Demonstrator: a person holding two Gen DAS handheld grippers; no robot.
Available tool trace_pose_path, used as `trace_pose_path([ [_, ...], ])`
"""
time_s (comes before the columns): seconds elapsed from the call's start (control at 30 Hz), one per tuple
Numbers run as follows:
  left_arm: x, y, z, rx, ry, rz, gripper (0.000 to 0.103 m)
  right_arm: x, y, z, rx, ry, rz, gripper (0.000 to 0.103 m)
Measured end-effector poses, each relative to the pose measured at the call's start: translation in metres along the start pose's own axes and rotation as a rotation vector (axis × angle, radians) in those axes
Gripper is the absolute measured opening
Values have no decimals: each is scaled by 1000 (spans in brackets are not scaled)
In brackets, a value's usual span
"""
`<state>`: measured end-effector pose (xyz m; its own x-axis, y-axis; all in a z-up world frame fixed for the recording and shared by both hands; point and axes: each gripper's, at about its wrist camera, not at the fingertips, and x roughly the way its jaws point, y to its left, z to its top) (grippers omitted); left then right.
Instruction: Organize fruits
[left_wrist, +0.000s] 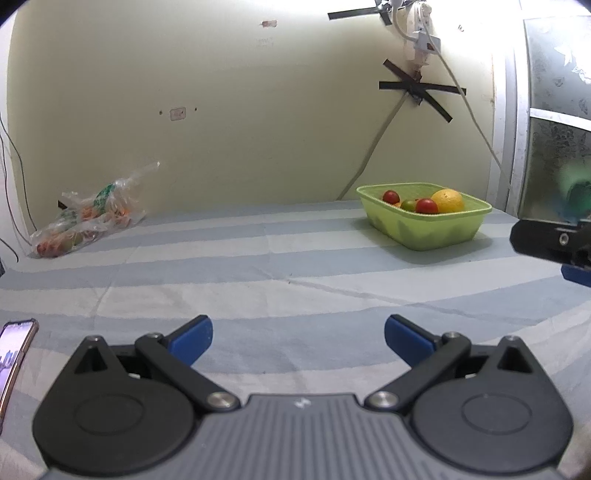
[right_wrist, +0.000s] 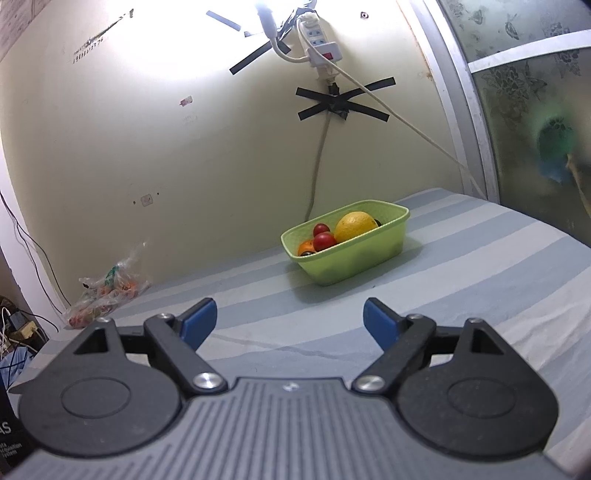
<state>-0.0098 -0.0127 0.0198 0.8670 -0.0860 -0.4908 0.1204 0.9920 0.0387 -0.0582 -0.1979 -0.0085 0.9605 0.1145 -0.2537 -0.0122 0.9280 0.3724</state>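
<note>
lime-green plastic basket (right_wrist: 347, 254) sits on the striped bed sheet (right_wrist: 480, 273) by the wall, well ahead of both tongs. inside it: a big yellow-orange citrus (right_wrist: 355, 226), glossy red tomatoes (right_wrist: 324, 240) and a small orange fruit (right_wrist: 306, 246). left tongs (left_wrist: 298, 338) wide open, empty. right tongs (right_wrist: 290, 320) wide open too, nothing between the blue pads. crinkled clear bag (left_wrist: 86, 218) of produce lies far left. writing at the lower left edge is unreadable.

Both our grippers hang open and empty.
Our left gripper (left_wrist: 298, 338) tilts downward, blue pads (left_wrist: 192, 341) spread wide; our right gripper (right_wrist: 290, 323) points nearly level, jaws apart.
</note>
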Motion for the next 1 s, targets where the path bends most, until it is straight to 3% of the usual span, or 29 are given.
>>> trace_pose_path([
  [1.0, 3, -16, -6, 48, 69, -13, 103, -4, -10, 0, 57, -15, -1, 89],
])
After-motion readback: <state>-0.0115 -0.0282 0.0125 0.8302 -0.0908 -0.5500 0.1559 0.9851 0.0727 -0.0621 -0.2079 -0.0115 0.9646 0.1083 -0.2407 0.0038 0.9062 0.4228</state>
